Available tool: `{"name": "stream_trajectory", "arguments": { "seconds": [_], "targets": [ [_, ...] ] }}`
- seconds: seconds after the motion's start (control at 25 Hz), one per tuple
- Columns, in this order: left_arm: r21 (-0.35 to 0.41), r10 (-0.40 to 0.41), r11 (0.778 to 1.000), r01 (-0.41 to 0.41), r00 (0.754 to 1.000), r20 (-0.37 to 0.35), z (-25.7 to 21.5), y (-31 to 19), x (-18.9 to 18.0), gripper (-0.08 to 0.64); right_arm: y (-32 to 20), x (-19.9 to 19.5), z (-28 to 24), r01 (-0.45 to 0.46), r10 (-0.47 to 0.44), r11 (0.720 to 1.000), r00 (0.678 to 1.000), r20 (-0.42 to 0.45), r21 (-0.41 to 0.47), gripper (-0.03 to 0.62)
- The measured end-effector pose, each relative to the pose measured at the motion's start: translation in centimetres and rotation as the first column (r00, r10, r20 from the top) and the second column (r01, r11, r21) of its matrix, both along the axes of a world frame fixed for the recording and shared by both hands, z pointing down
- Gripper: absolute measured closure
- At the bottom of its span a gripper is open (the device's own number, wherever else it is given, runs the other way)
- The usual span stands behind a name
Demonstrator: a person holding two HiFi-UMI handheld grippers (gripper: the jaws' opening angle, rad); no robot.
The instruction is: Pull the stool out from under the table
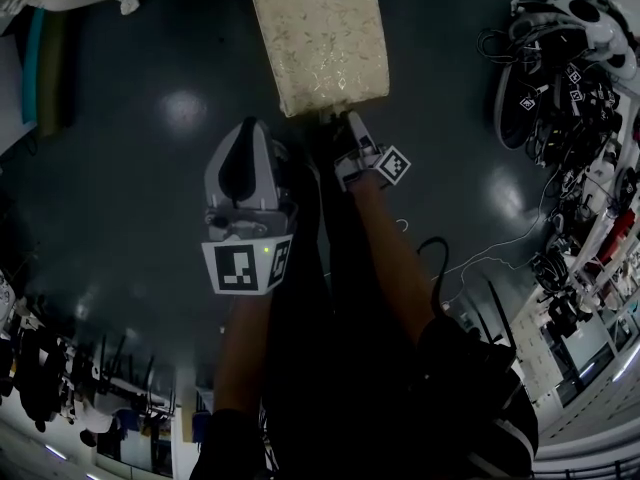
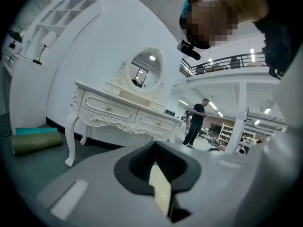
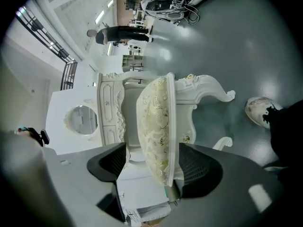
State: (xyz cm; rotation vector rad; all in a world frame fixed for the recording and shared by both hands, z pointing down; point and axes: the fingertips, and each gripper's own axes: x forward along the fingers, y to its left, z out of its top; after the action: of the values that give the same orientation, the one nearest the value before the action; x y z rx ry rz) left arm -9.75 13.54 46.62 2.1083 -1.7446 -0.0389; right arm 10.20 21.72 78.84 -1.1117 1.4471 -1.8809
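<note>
The stool (image 1: 318, 33) has a cream patterned cushion on a white carved frame and stands on the dark floor, out in front of me. My right gripper (image 1: 340, 118) is at its near edge. In the right gripper view the seat's edge (image 3: 156, 122) lies between the jaws of the right gripper (image 3: 151, 155): one pad is against the white frame, and a narrow gap shows at the cushion side. My left gripper (image 1: 250, 126) is held up beside it, clear of the stool and shut with nothing in it. It points at the white dressing table (image 2: 118, 110) with its oval mirror.
A green rolled mat (image 2: 35, 143) lies left of the table. A heap of cables and equipment (image 1: 570, 78) lines the right side. A person (image 2: 195, 122) stands far off. My shoe (image 3: 258, 110) is near a stool leg.
</note>
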Motion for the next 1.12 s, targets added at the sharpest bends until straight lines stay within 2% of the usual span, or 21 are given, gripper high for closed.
{"name": "stream_trajectory", "arguments": {
  "seconds": [0.16,0.44,0.92,1.12],
  "targets": [
    [-0.006,-0.002,1.0,0.002,1.0,0.011,-1.2,-0.3,0.1,0.554,0.5,0.1,-1.0,0.017,-0.017,1.0,0.999,-0.03,-0.023,0.317],
    [-0.006,-0.007,1.0,0.007,1.0,0.003,-2.9,-0.7,0.1,0.554,0.7,-0.1,-2.6,0.051,-0.054,0.998,0.997,-0.052,-0.044,0.366],
    [0.01,-0.008,1.0,0.008,1.0,0.005,-5.3,-1.6,-0.2,0.554,-0.6,0.0,-5.0,0.053,-0.064,0.992,0.993,-0.098,-0.112,0.556],
    [-0.009,-0.04,0.999,0.04,0.999,0.005,-6.0,-1.3,-1.1,0.554,-1.1,-0.2,-6.7,0.08,-0.092,0.989,0.991,-0.097,-0.122,0.578]
  ]
}}
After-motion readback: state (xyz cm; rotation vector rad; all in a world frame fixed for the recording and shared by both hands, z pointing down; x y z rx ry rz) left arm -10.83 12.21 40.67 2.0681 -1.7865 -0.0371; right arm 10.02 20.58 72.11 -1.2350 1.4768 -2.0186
